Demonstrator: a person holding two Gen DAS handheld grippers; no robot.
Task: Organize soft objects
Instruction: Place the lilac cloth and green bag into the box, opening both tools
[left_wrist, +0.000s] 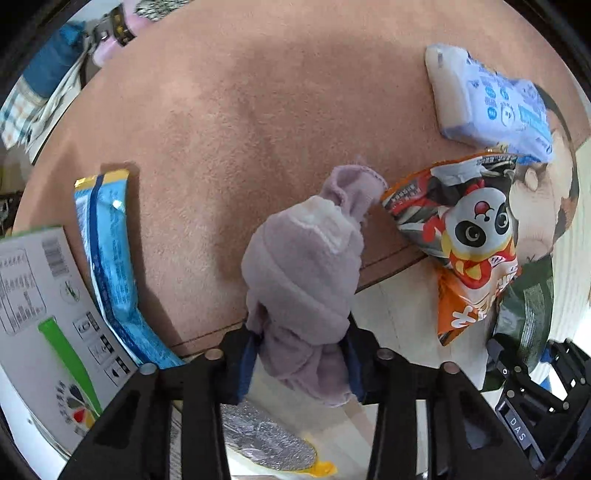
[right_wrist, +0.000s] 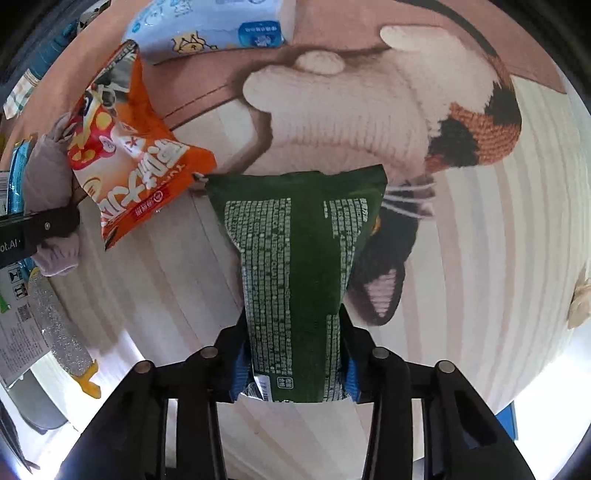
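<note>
Now your left gripper (left_wrist: 301, 363) is pinching the rolled lilac cloth (left_wrist: 306, 273), while your right gripper (right_wrist: 293, 373) is clamping the green packet (right_wrist: 295, 240).

one lilac cloth (left_wrist: 303, 273); one orange snack bag (left_wrist: 461, 240); one green packet (right_wrist: 295, 266); one pale blue tissue pack (left_wrist: 491, 99); one blue pouch (left_wrist: 107, 258); one white carton (left_wrist: 40, 317); one silver glitter item (left_wrist: 262, 439).
</note>
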